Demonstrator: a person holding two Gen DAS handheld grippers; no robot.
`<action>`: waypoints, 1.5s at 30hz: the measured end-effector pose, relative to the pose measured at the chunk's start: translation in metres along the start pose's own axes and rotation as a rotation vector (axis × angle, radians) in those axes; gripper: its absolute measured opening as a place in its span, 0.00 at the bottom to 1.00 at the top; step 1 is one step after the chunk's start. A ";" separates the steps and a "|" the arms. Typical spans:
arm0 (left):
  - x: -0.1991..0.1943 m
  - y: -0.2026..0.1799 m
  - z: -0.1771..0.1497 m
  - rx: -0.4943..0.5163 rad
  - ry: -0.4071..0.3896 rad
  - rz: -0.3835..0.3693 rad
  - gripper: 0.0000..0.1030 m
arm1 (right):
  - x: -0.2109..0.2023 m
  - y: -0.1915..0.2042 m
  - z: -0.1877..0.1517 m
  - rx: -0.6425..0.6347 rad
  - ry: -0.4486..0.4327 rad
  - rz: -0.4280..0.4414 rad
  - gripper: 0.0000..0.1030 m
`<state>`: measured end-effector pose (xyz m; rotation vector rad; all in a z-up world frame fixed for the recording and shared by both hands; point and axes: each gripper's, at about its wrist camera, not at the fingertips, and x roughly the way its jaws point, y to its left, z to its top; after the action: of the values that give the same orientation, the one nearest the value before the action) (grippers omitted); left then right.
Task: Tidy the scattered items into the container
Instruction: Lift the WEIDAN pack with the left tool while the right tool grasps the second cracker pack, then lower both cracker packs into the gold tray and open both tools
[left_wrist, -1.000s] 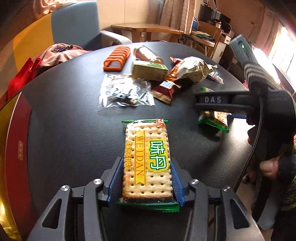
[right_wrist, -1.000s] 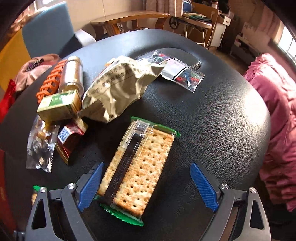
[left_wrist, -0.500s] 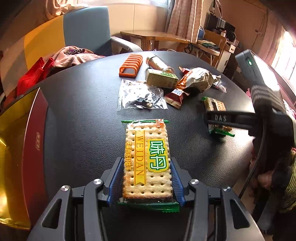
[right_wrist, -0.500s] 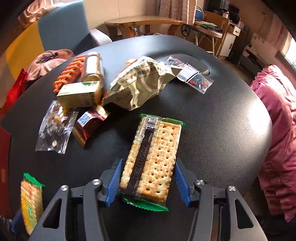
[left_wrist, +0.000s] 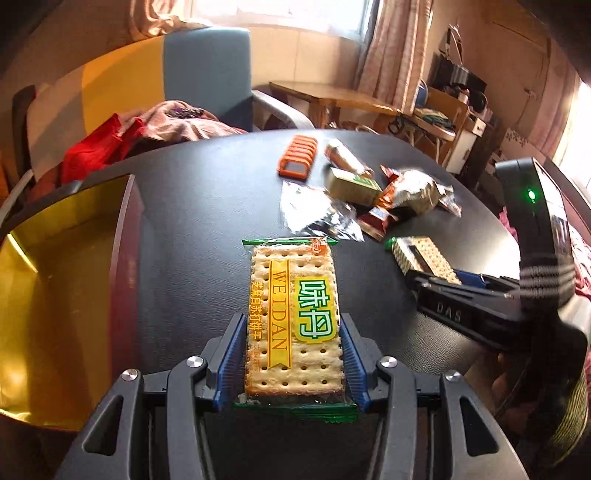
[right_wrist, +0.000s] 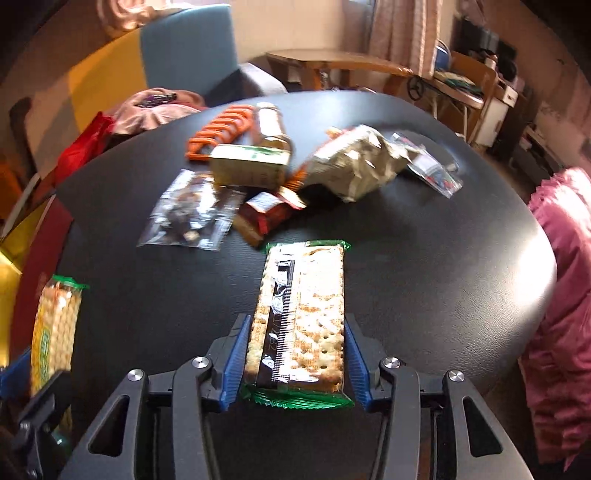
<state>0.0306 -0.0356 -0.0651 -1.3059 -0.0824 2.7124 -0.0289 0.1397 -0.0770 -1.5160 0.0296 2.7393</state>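
Note:
My left gripper (left_wrist: 293, 334) is shut on a cracker pack with a yellow and green label (left_wrist: 293, 314), held above the black round table (left_wrist: 207, 229). My right gripper (right_wrist: 297, 339) is shut on a second cracker pack (right_wrist: 303, 317), its barcode side up. In the left wrist view that pack (left_wrist: 424, 256) shows at the right, in the right gripper (left_wrist: 443, 280). The left pack (right_wrist: 55, 325) appears at the left edge of the right wrist view. A red box with a gold lining (left_wrist: 55, 295) stands open at the table's left.
At the table's far side lie an orange rack (left_wrist: 297, 160), a bottle (left_wrist: 345, 160), a small green and yellow carton (left_wrist: 352, 186), a crumpled snack bag (left_wrist: 417, 192), a red sachet (left_wrist: 376, 221) and clear bags (left_wrist: 317, 214). Clothes (left_wrist: 166, 125) cover a chair behind.
My right gripper closed on the barcode-side cracker pack and lifted it. The left gripper moved back and left with its pack, bringing the gold-lined box into view.

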 end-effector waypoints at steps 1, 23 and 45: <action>-0.004 0.004 0.001 -0.010 -0.008 0.004 0.49 | -0.003 0.005 0.000 -0.010 -0.009 0.007 0.47; -0.065 0.101 -0.015 -0.211 -0.115 0.170 0.49 | -0.068 0.115 -0.002 -0.198 -0.145 0.193 0.47; -0.057 0.241 -0.036 -0.412 -0.039 0.371 0.49 | -0.039 0.296 -0.009 -0.534 -0.056 0.421 0.47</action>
<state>0.0713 -0.2828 -0.0683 -1.4976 -0.4696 3.1568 -0.0061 -0.1561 -0.0458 -1.7006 -0.4736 3.3145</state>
